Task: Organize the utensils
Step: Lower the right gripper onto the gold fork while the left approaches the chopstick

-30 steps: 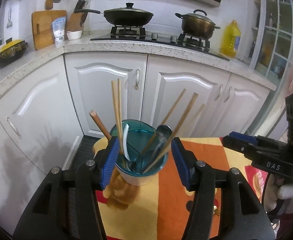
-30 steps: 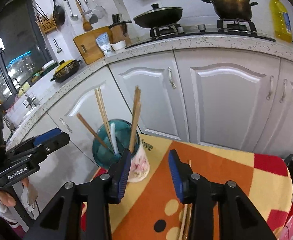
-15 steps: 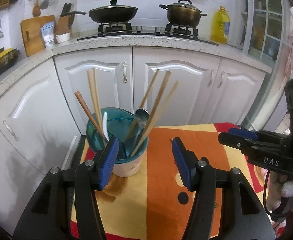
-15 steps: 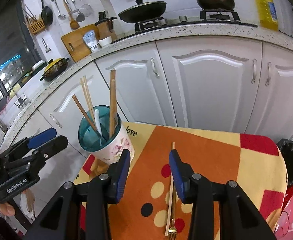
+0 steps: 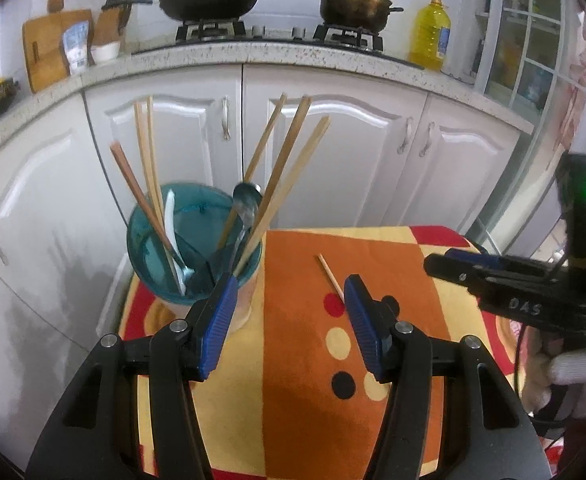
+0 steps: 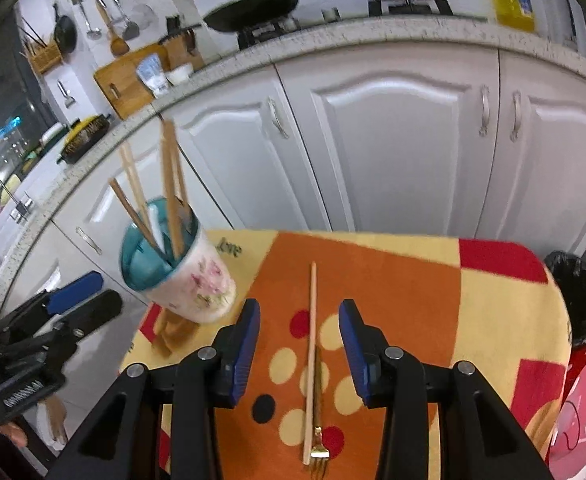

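I'm seeing both grippers hovering over the tablecloth w/ nothing between the blue pads. Left gripper is sitting wide, jaws well apart, its left pad just in front of the utensil holder. Right gripper is also spread wide, hanging above the loose chopstick, which is lying on the orange stripe of the cloth and running from mid-cloth back toward the near edge. A gold fork is lying just beside the chopstick's near end; can't tell if they're touching.

Holder is standing at the cloth's far left corner: white cup w/ pink flowers and a teal insert. Inside it I'm counting several chopsticks leaning out to both sides, a metal spoon at the right rim and a white spoon on the left side.

From the left cam only the far tip of the loose chopstick is showing, rest hidden behind the right pad. The right gripper is showing at the cloth's right edge, held by a white-gloved hand.
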